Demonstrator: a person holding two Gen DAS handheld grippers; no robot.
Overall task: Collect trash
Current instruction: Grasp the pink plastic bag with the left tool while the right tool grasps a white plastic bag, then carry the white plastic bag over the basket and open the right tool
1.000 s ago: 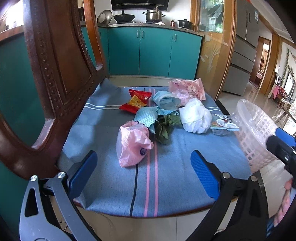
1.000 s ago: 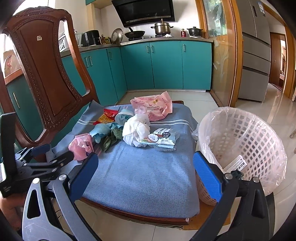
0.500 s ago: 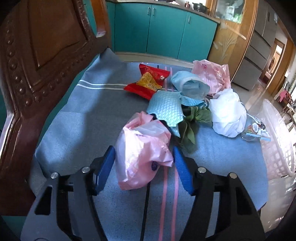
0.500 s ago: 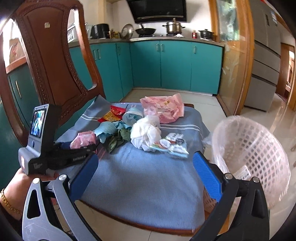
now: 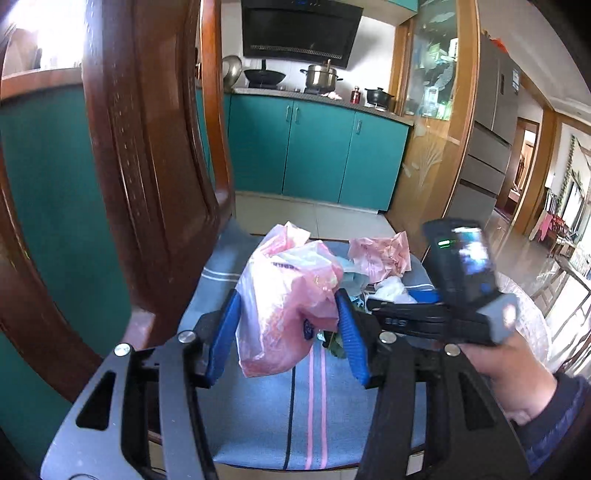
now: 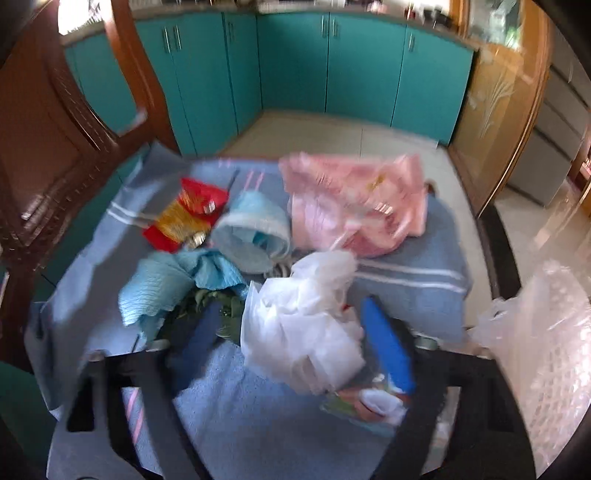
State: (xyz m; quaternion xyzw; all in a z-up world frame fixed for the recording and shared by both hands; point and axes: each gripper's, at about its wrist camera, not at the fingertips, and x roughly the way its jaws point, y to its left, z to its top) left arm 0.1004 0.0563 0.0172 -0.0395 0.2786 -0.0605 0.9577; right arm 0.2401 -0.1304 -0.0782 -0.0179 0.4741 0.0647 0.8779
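Pink plastic bag (image 5: pixel 286 302): crumpled, centre of left wrist frame, pinched between blue pads, bottom hanging clear of the cloth. White plastic bag (image 6: pixel 306 332): crumpled, lower centre of right wrist frame, between the closing pads. Pink wrapper (image 6: pixel 354 206) upper centre, flat. Red snack packet (image 6: pixel 184 218) left of centre. Light-blue cloths (image 6: pixel 173 280), green leaves (image 6: pixel 221 306) mid-left.

teal cabinets (image 5: pixel 317 155) — tiled floor (image 5: pixel 314 216), sunlit

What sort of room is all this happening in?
Most likely a home kitchen: teal cabinets run under a counter holding a wok and a steel pot, with a range hood above them.
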